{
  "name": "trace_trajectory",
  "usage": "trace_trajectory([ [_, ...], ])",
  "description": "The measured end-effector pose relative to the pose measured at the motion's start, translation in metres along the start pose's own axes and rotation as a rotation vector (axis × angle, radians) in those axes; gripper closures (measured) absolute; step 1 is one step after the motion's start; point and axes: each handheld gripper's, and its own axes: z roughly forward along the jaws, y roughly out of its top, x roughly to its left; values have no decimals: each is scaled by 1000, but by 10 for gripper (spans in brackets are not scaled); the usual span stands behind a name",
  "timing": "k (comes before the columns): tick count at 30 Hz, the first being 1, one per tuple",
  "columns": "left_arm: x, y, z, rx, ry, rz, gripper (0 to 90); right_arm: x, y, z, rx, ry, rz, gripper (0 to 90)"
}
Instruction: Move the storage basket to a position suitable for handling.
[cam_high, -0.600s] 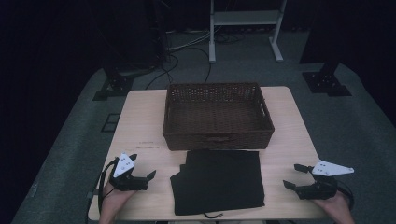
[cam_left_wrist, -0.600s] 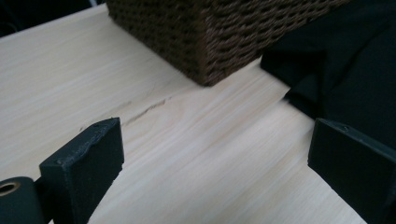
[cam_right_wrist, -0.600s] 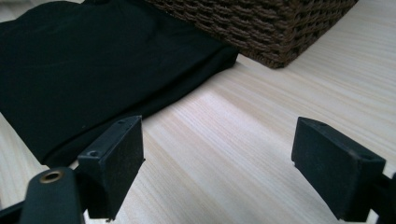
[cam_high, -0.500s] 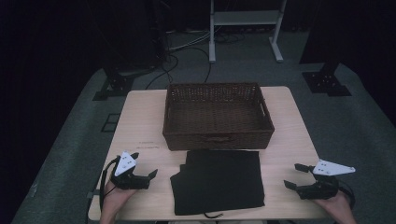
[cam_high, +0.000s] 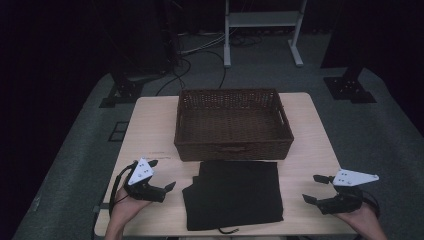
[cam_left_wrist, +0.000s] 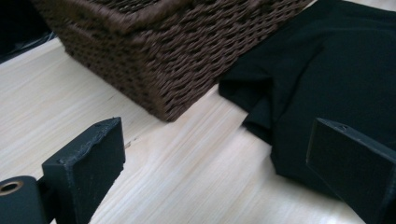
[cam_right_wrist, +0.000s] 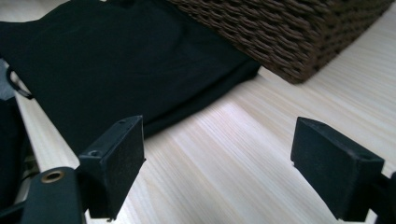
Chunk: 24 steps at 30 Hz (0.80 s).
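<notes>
Step in hand: approach, no grasp yet. Black garment (cam_high: 233, 194) lies folded on tabletop (cam_high: 150, 130), near edge, just in front of wicker basket (cam_high: 233, 124). My left gripper (cam_high: 161, 176) and right gripper (cam_high: 314, 189) flank it, jaws spread, empty. Next I judge: close in on cloth edges, pinch, lift toward basket.

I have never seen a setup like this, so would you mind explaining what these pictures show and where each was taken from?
A person sits at a wooden table, holding a hand-operated two-jaw tool in each hand: the left gripper and the right gripper. One picture comes from a fixed camera above, looking down. The other two come from small cameras riding on each gripper, looking out between its black jaws. On the table stand an empty brown wicker basket and, just in front of it, a folded black garment. Both grippers are open, resting either side of the garment, holding nothing.
</notes>
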Motion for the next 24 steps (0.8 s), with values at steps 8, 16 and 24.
trace_trajectory([
  [8,-3,11,1,7,-10,38,35,11,22,4,16,37,-53,156],
  [16,-10,22,3,19,-36,69,35,19,39,12,40,71,-96,146],
  [24,-15,31,2,2,-66,85,35,26,50,15,59,96,-133,144],
])
